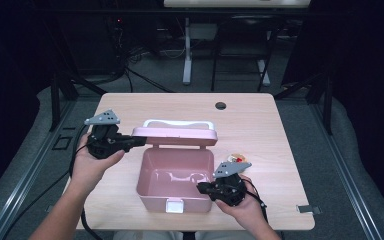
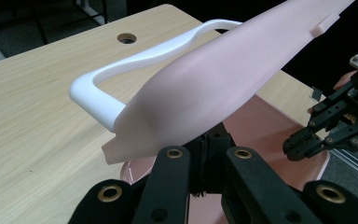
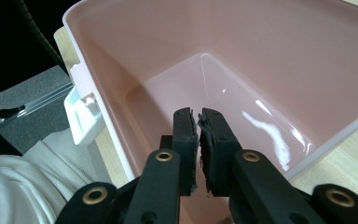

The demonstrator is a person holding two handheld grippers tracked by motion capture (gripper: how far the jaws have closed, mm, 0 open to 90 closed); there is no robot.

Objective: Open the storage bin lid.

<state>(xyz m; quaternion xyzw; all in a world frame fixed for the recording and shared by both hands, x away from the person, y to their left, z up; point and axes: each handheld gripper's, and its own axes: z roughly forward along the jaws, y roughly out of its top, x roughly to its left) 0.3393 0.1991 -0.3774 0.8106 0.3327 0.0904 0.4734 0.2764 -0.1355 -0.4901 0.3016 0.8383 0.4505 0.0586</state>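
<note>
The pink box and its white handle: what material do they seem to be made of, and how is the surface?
The pink box looks like moulded plastic with a glossy inside: in the right gripper view its floor carries sharp light streaks. The lid seems the same plastic, but smoother and duller outside. The white handle looks like matte plastic, with rounded moulded edges and no shine.

Left gripper point(image 2: 205, 154) tips hidden under pink lid point(image 2: 223, 79); grip contact not visible. Lid cut off by frame edge at 1 o'clock in left gripper view. Pink box point(image 3: 242, 56) cut off at 12 and 3 o'clock in right gripper view. Small round object point(image 1: 238, 158) at 3 o'clock of box, half hidden behind right gripper point(image 1: 205, 188); too small to identify.
</note>
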